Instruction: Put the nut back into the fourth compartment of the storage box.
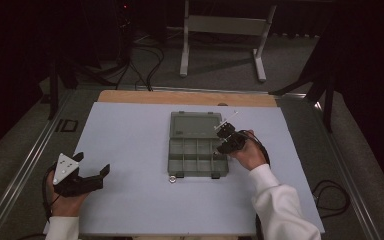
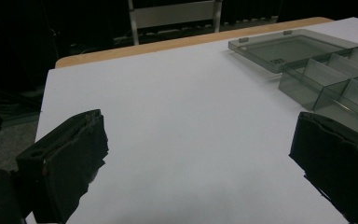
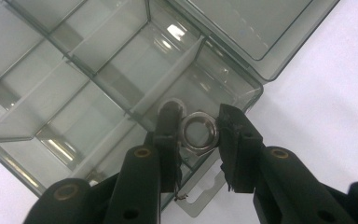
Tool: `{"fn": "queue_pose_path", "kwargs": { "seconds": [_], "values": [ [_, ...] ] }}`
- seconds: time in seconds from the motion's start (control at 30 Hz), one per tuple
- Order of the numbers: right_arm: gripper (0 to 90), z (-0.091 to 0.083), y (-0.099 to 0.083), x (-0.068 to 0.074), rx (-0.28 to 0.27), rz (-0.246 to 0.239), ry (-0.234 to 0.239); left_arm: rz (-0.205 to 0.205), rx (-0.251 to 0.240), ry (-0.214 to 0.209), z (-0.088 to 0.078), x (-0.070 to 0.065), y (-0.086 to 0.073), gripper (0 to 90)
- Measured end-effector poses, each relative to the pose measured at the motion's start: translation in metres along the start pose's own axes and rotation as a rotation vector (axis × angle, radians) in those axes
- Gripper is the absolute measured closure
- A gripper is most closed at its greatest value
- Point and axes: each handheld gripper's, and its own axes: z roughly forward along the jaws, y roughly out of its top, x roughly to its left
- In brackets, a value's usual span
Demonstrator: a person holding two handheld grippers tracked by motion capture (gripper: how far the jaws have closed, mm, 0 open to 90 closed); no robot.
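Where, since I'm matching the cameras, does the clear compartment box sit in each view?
High view: compartment box at table centre.
Left gripper view: box in the upper right corner.
Right gripper view: box upper left and centre, behind the nut the right gripper pinches.
Shared landmark: its open lid, lying flat.

The high view sits above my side of the worktop (image 1: 130,150), looking forward and down, far enough back to take in the whole sheet and the floor beyond it. The left gripper view rides on my left tool (image 2: 200,154), low and near level, facing across the worktop towards the compartment box (image 2: 326,74) at its right edge. The right gripper view rides on my right tool (image 3: 199,133), pointing steeply down, very close over the same box (image 3: 98,79). All three views share that box (image 1: 197,145) and the sheet around it.
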Motion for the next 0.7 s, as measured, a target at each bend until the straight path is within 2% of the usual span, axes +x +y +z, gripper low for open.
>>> {"fn": "queue_pose_path", "kwargs": {
  "seconds": [0.13,0.27,0.43,0.47,0.5,0.7],
  "values": [
    [69.3,-0.001,-0.001,0.001,0.0,-0.005,0.002,0.0,0.001,0.0,0.0,0.0,0.0,3.8],
    [63.2,-0.002,-0.001,0.001,-0.016,-0.008,0.006,0.001,0.001,0.0,0.0,0.0,0.0,3.8],
    [47.0,-0.008,0.0,0.003,-0.056,-0.003,0.005,0.001,0.001,0.0,0.0,0.0,0.0,3.8],
    [47.0,-0.008,0.0,0.003,-0.056,-0.003,0.005,0.001,0.001,0.0,0.0,0.0,0.0,3.8],
    [40.8,-0.01,0.0,0.004,-0.068,-0.001,0.01,0.0,0.001,0.0,0.0,0.0,0.0,3.8],
    [30.0,-0.019,0.001,0.011,-0.124,-0.013,-0.004,0.001,0.002,0.0,0.0,0.0,0.0,3.8]
  ]
}}
